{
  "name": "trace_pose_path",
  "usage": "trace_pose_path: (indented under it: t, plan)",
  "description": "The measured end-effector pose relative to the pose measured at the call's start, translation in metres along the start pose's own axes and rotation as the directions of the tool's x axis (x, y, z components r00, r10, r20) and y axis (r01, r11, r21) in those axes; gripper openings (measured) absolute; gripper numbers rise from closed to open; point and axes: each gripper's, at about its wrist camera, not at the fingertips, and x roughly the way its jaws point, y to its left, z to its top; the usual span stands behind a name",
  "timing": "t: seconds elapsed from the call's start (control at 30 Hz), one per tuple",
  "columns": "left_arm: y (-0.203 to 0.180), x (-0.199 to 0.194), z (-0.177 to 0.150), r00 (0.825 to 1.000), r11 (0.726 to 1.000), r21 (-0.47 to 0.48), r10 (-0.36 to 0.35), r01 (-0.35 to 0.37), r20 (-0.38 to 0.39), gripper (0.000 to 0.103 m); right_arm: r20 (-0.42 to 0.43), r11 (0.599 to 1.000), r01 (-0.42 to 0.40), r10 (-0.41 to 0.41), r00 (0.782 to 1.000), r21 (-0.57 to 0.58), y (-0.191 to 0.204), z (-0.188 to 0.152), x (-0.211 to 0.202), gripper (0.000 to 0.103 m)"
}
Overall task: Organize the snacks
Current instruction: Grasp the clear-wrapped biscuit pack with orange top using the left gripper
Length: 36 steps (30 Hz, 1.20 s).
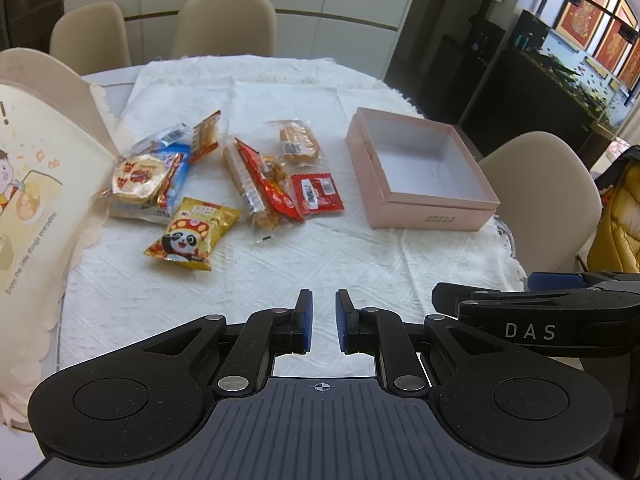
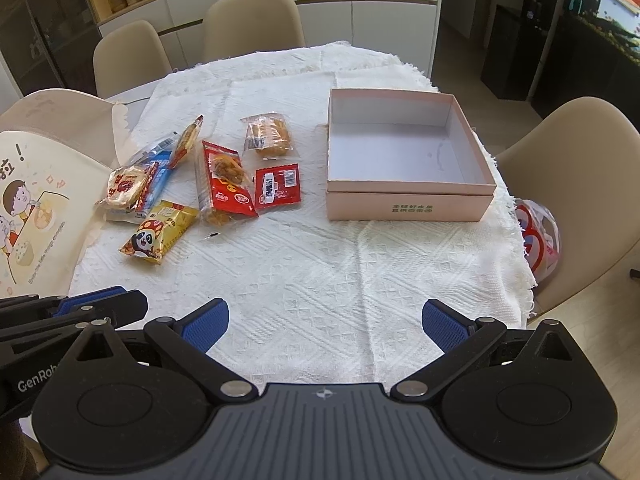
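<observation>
So the snacks (image 2: pixel 200 184) were all sitting loose in a bunch on the left half of the cloth (image 2: pixel 320 272), none of them in the box (image 2: pixel 408 204) yet. Panda bag (image 2: pixel 158 232) was nearest, the red packets (image 2: pixel 248 184) in the middle, a clear-wrapped pastry (image 2: pixel 267 136) farther back, and a rice cracker pile (image 2: pixel 132 184) right against the tote (image 2: pixel 28 208). The pink box sat open and bare inside, well apart to the right of the pile.

Neither gripper had anything. Left gripper (image 1: pixel 324 320) had its fingers nearly together with just a narrow gap between the pads, and right gripper (image 2: pixel 324 324) was spread wide. Both hung low over the near edge of the table, side by side.

Looked to me like the very start: nothing picked, nothing sorted. My guess is the next move calls for reaching forward to a packet, probably the panda bag since it's closest, pinching its crinkly edge and carrying it across to the box. The left one would need to open up first.

Right view showed the box's inside floor plainly, plus a red-and-white bag (image 2: pixel 536 236) hanging off the table's right side. Left view missed that bag but caught a yellow jacket (image 1: pixel 618 220) on the chair.
</observation>
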Motion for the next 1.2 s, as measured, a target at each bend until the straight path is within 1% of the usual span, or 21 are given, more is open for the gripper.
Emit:
trace_pose_path:
  t: [0.13,0.2,0.27,0.3,0.33,0.4,0.47,0.53,0.57,0.63,0.7,0.8,0.87,0.9,1.0,1.03,1.07,1.1,1.13,1.17,1.2]
  plan:
    - [0.010,0.014,0.002,1.000,0.999,-0.034,-0.010,0.009,-0.026,0.016,-0.012,1.000,0.014,-0.014,1.000,0.003,0.000,0.003,0.010,0.103]
    - [0.018,0.023,0.002,0.999,0.998,-0.056,-0.023,0.021,-0.031,0.017,0.001,1.000,0.000,0.000,1.000,-0.008,0.001,0.005,0.014,0.103]
    - [0.031,0.037,0.003,0.997,0.993,-0.105,-0.062,0.058,-0.035,0.017,0.081,0.999,-0.032,0.035,0.996,-0.042,0.003,0.004,0.017,0.103]
    - [0.039,0.045,0.004,0.996,0.989,-0.131,-0.076,0.070,-0.040,0.017,0.127,0.997,-0.028,0.038,0.991,-0.077,0.006,0.003,0.022,0.103]
    - [0.045,0.050,0.005,0.996,0.985,-0.153,-0.081,0.074,-0.041,0.018,0.135,0.994,-0.005,0.020,0.991,-0.109,0.010,0.002,0.029,0.103]
    - [0.062,0.062,0.006,0.997,0.979,-0.196,-0.072,0.064,-0.034,0.018,0.089,0.985,0.042,-0.027,0.996,-0.170,0.017,0.001,0.052,0.103]
    - [0.084,0.076,0.008,0.999,0.972,-0.234,-0.042,0.032,-0.035,0.018,0.018,0.979,-0.013,0.017,1.000,-0.202,0.017,-0.003,0.074,0.103]
    - [0.110,0.085,0.018,1.000,0.957,-0.289,-0.018,0.011,-0.022,0.018,-0.036,0.975,-0.094,0.088,0.995,-0.204,0.016,-0.005,0.090,0.103]
    - [0.119,0.087,0.025,1.000,0.953,-0.304,-0.010,0.007,-0.007,0.018,-0.041,0.972,-0.114,0.108,0.993,-0.205,0.017,-0.006,0.095,0.103]
    - [0.142,0.091,0.051,0.998,0.947,-0.320,0.032,-0.015,0.047,0.018,-0.036,0.969,-0.116,0.111,0.993,-0.219,0.019,-0.004,0.102,0.103]
    - [0.158,0.100,0.084,0.995,0.951,-0.310,0.048,-0.018,0.090,0.018,-0.028,0.967,-0.118,0.115,0.993,-0.226,0.020,0.000,0.106,0.103]
    - [0.174,0.140,0.139,0.998,0.960,-0.279,0.023,-0.008,0.051,0.019,-0.036,0.966,-0.122,0.117,0.993,-0.229,0.014,0.007,0.113,0.103]
    - [0.178,0.174,0.172,0.998,0.956,-0.289,0.052,-0.044,0.021,0.019,-0.048,0.967,-0.116,0.108,0.993,-0.226,0.004,0.010,0.117,0.103]
    - [0.175,0.187,0.180,0.997,0.956,-0.286,0.071,-0.067,0.003,0.020,-0.056,0.968,-0.116,0.106,0.993,-0.221,-0.002,0.011,0.119,0.103]
    - [0.165,0.232,0.203,0.986,0.966,-0.202,0.152,-0.164,-0.073,0.025,-0.078,0.970,-0.138,0.124,0.989,-0.200,-0.016,0.015,0.126,0.103]
    - [0.162,0.246,0.205,0.977,0.965,-0.166,0.186,-0.201,-0.105,0.032,-0.086,0.971,-0.153,0.139,0.987,-0.186,-0.022,0.016,0.127,0.103]
    - [0.160,0.253,0.204,0.969,0.963,-0.137,0.218,-0.233,-0.113,0.035,-0.091,0.970,-0.173,0.159,0.983,-0.171,-0.028,0.017,0.128,0.103]
    - [0.158,0.256,0.204,0.964,0.960,-0.119,0.239,-0.253,-0.120,0.044,-0.097,0.966,-0.204,0.190,0.977,-0.158,-0.033,0.019,0.127,0.103]
    - [0.158,0.259,0.204,0.962,0.959,-0.119,0.243,-0.257,-0.121,0.051,-0.102,0.959,-0.241,0.228,0.968,-0.150,-0.038,0.021,0.127,0.103]
    - [0.160,0.262,0.202,0.962,0.958,-0.130,0.239,-0.256,-0.130,0.054,-0.103,0.952,-0.265,0.251,0.963,-0.154,-0.040,0.024,0.127,0.103]
    - [0.162,0.266,0.200,0.963,0.958,-0.140,0.230,-0.249,-0.140,0.059,-0.103,0.948,-0.269,0.255,0.962,-0.170,-0.042,0.027,0.127,0.103]
